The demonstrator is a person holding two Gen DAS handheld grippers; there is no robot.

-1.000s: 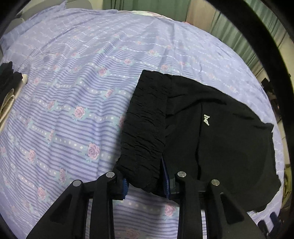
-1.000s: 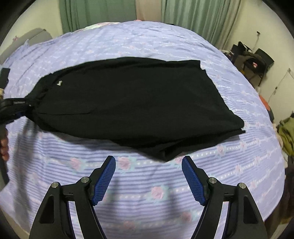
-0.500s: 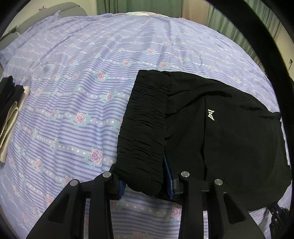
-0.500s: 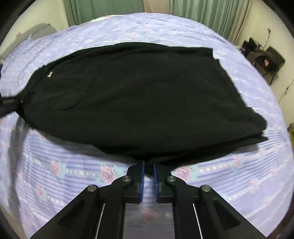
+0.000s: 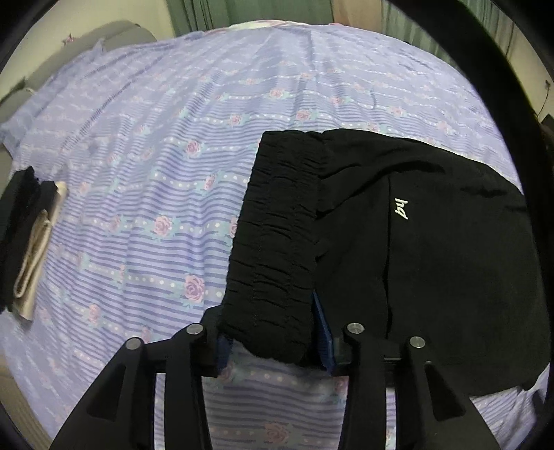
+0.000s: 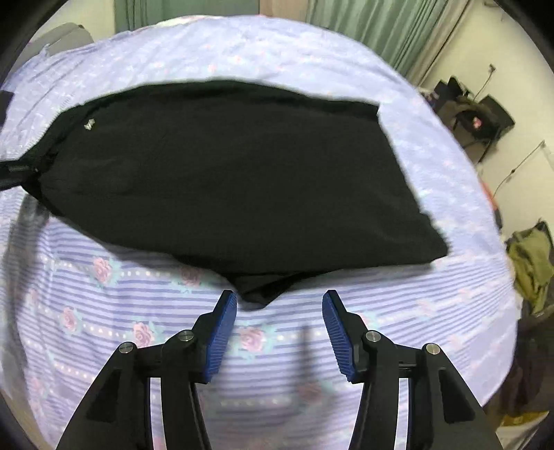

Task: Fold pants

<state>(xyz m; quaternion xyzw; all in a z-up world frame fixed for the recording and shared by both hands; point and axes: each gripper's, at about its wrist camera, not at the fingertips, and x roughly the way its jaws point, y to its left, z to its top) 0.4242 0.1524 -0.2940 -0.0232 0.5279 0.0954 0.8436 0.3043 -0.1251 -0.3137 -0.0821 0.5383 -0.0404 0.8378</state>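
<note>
Black pants (image 6: 225,173) lie spread on a purple flowered bedsheet (image 6: 104,311), folded lengthwise, with a small white logo near the waist. In the left wrist view the gathered elastic waistband (image 5: 277,242) runs down between my left gripper's (image 5: 273,349) blue pads, which are shut on it. The left gripper also shows at the left edge of the right wrist view (image 6: 17,171), holding the waist. My right gripper (image 6: 279,325) is open, just short of the crotch point (image 6: 258,294) of the pants, touching nothing.
A stack of folded dark and beige clothes (image 5: 27,242) lies on the bed at far left. Green curtains (image 6: 363,27) hang behind the bed. A chair with bags (image 6: 474,121) and an olive garment (image 6: 529,259) stand off the bed's right side.
My right gripper was open, then shut at the pants' near edge, and has now opened again and let go of it. The left gripper keeps its hold on the waistband.
</note>
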